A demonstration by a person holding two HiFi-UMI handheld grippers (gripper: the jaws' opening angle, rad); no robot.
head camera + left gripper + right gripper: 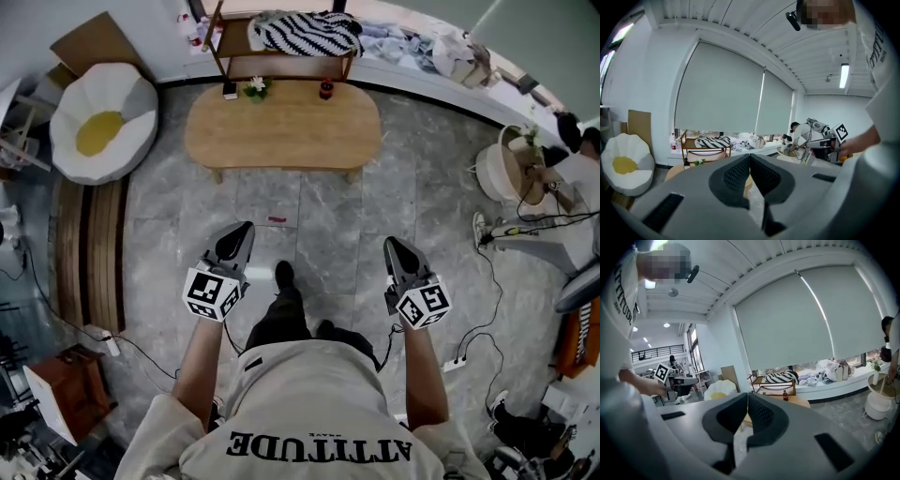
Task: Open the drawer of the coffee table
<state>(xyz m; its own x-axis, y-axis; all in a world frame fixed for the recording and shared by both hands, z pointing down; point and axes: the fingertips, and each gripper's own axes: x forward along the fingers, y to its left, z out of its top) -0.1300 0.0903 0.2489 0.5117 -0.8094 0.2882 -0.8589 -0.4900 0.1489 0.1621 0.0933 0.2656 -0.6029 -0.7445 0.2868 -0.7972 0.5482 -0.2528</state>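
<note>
Two tongs show, one in each hand. The left tongs (246, 227) (750, 156) have their jaws closed tip to tip with nothing between them, and the right tongs (389, 242) (747, 394) are closed and empty in the same way. Both are held side by side above the grey tiled floor (422, 197) and point toward the one oval wooden bench (281, 131) (675, 171) (801, 401). The bench stands well apart from them, ahead of the person. Its drawer cannot be made out from above. Three small things sit along the bench's far edge: a dark block (230, 91) near the far left corner, a small plant with white flowers (256, 87) just beside it, and a dark bottle with a red cap (326, 90) (785, 395) toward the far right. One wooden rack (281, 64) (684, 147) stands just behind that edge and carries one black-and-white striped cloth (307, 33) (712, 141) (780, 377) on its upper shelf. One white flower-shaped seat with a yellow centre (101, 131) (623, 168) (717, 390) stands on the floor off the bench's left end. One round white tub (511, 169) (876, 406) stands off the right end, and what it holds cannot be told. Two white power strips lie on the floor, one (101, 337) at the left and one (457, 361) at the right.
</note>
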